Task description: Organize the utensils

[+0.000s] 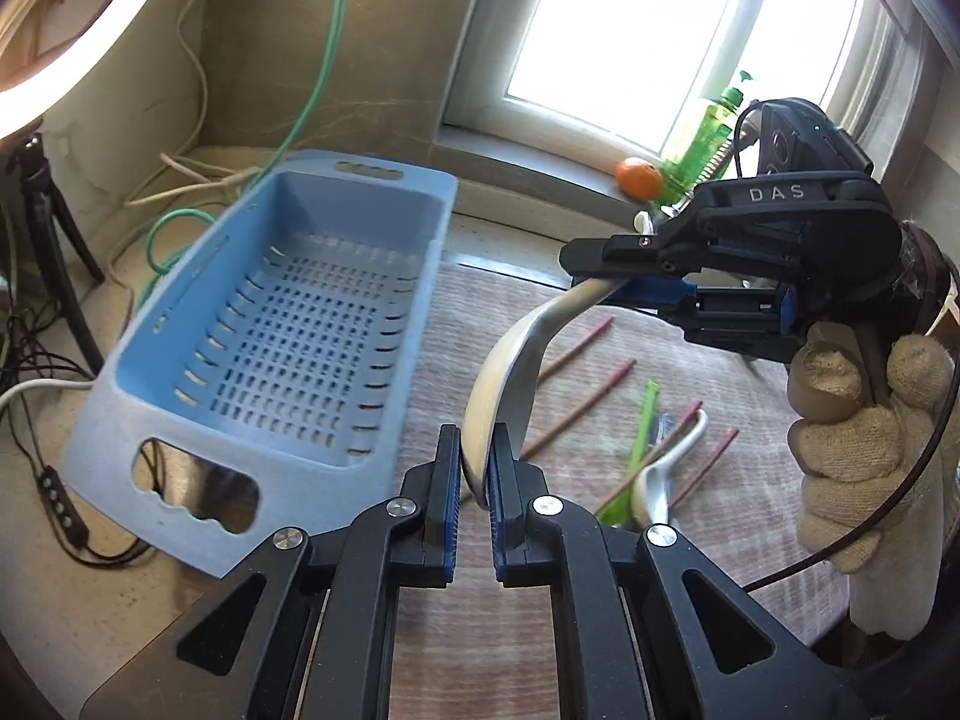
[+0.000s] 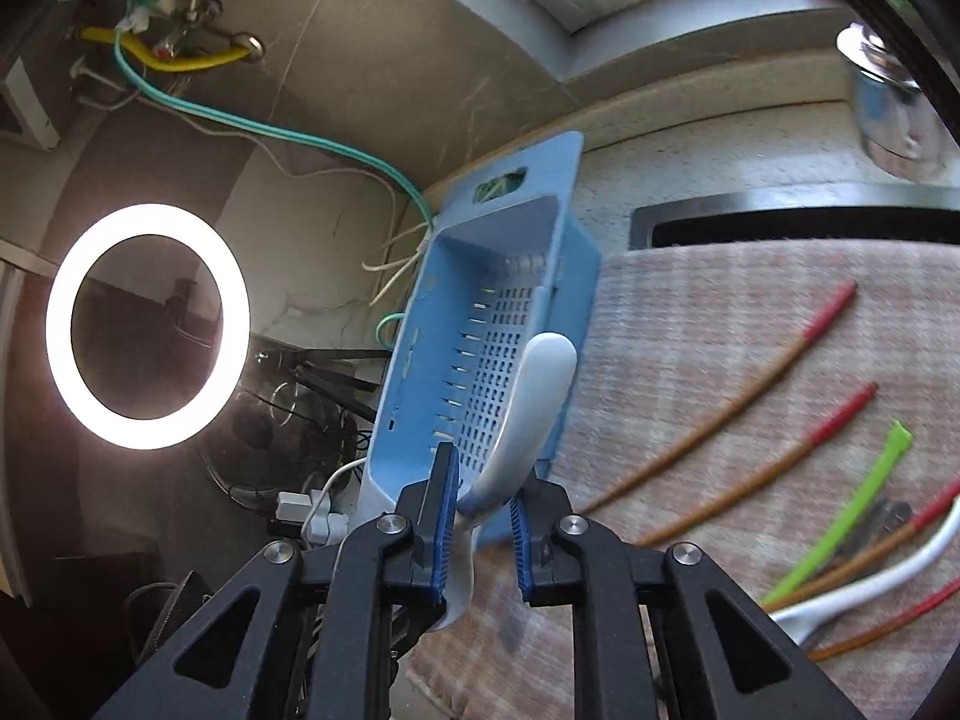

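A stiff, smooth white ceramic soup spoon (image 1: 510, 372) is pinched at its bowl by the left hand-held gripper (image 1: 475, 480) and, apparently loosely, at its handle by the right hand-held gripper (image 2: 483, 516), so slipping is likely.

Left wrist view: low over the checked mat (image 1: 480, 324), looking forward and slightly down along its fingers toward the window (image 1: 660, 24), with the right gripper (image 1: 576, 264) close at right. Right wrist view: rolled, facing leftward toward the ring light (image 2: 147, 327). Shared by both: blue basket (image 1: 270, 324) (image 2: 492, 324), spoon (image 1: 516, 372) (image 2: 528, 414), chopsticks (image 1: 576, 348) (image 2: 750, 384), mat
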Tool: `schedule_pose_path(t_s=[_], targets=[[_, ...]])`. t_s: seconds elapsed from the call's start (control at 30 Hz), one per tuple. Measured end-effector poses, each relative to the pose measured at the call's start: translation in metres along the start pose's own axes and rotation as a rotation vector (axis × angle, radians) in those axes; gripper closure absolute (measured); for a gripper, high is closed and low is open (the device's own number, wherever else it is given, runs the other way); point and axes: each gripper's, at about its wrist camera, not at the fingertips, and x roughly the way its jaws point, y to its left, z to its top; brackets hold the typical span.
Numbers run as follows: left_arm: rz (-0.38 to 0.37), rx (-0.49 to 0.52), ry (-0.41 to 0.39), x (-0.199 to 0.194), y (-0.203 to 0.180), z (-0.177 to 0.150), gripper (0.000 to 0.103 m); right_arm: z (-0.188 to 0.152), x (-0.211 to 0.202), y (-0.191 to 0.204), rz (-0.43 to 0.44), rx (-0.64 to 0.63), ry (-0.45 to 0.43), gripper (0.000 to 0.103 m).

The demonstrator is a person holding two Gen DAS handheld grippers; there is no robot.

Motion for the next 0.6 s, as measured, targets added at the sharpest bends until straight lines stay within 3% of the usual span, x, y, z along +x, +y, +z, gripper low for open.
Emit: schedule_pose_path(t_s=[0.33, 0.6], targets=[[0.099, -0.039, 0.000, 0.008, 0.078, 0.019, 0.096, 0.027, 0.088, 0.051, 0.004, -0.065, 0.090, 0.089], [0.146, -0.038, 0.005, 0.012, 0.100, 0.028, 0.095, 0.041, 0.126, 0.070, -0.039, -0.108, 0.114, 0.088]])
